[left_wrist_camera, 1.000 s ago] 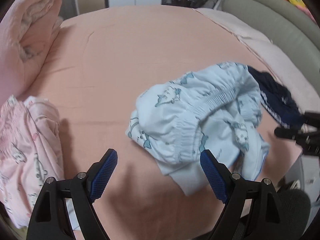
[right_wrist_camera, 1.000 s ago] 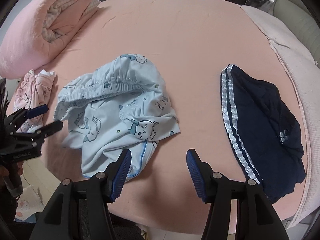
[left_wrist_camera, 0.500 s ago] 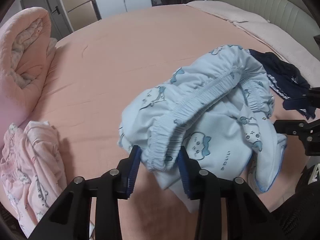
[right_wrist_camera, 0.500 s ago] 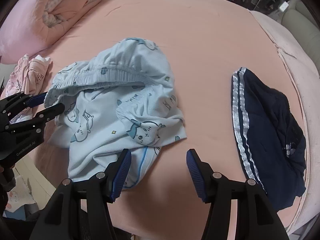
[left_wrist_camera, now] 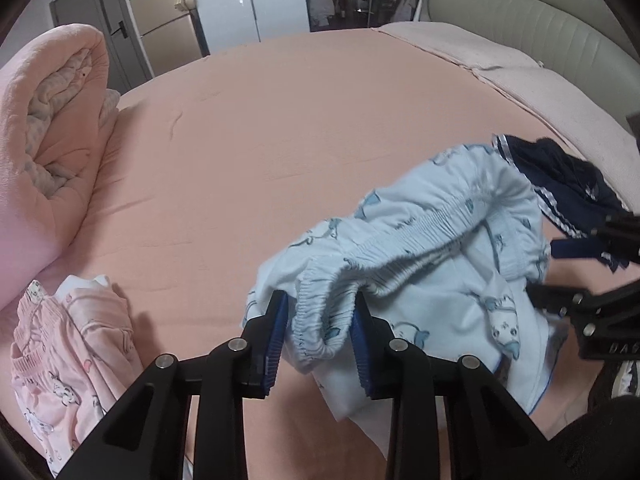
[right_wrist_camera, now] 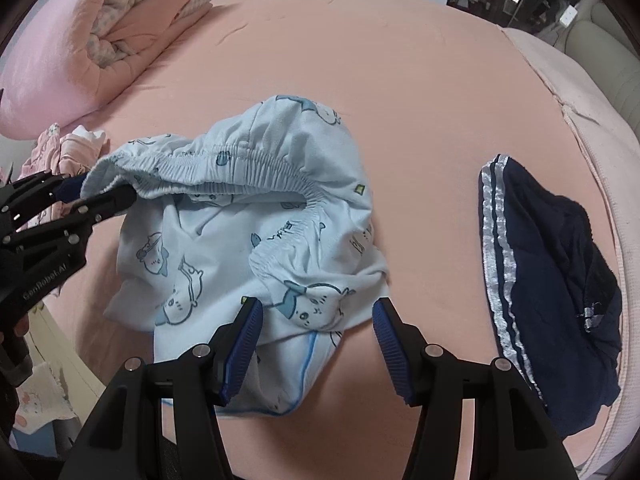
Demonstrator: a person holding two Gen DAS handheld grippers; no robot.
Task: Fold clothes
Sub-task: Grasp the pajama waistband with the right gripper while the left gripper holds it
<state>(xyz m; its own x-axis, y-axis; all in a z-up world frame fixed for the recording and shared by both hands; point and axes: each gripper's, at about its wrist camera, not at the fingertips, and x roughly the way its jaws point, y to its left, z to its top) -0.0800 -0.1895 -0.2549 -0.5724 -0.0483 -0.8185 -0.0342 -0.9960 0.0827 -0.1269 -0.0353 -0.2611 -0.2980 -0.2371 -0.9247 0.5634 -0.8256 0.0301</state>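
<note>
Hidden or unclear: the lower part of the light blue shorts [right_wrist_camera: 256, 248] is cut off behind the right gripper's own frame in the right wrist view; the printed words beside the cartoon animals on the fabric are too small to read; the pink garment [left_wrist_camera: 72, 364] at near left runs out of the left wrist frame, so its type cannot be told. The shorts lie crumpled near the front edge of the bed [left_wrist_camera: 280, 120], on the peach sheet, with the gathered elastic waistband [right_wrist_camera: 240, 172] uppermost and arching open; pale blue cloth, blue animal print, a darker blue trim line along one hem. Left gripper [left_wrist_camera: 320, 332]: blue ribbed pads pressed together on a bunched section of the waistband, lifting that corner off the sheet. Right gripper [right_wrist_camera: 318, 334]: pads spread wide apart over the near edge of the shorts, nothing between them. Navy shorts [right_wrist_camera: 556, 276] with silver side stripes lie to the right, apart from the blue ones in the right wrist view. A rolled pink quilt [right_wrist_camera: 80, 32] sits far left. Writing: white lettering reading "GenRobot.AI" on the left gripper's body in the right wrist view.
</note>
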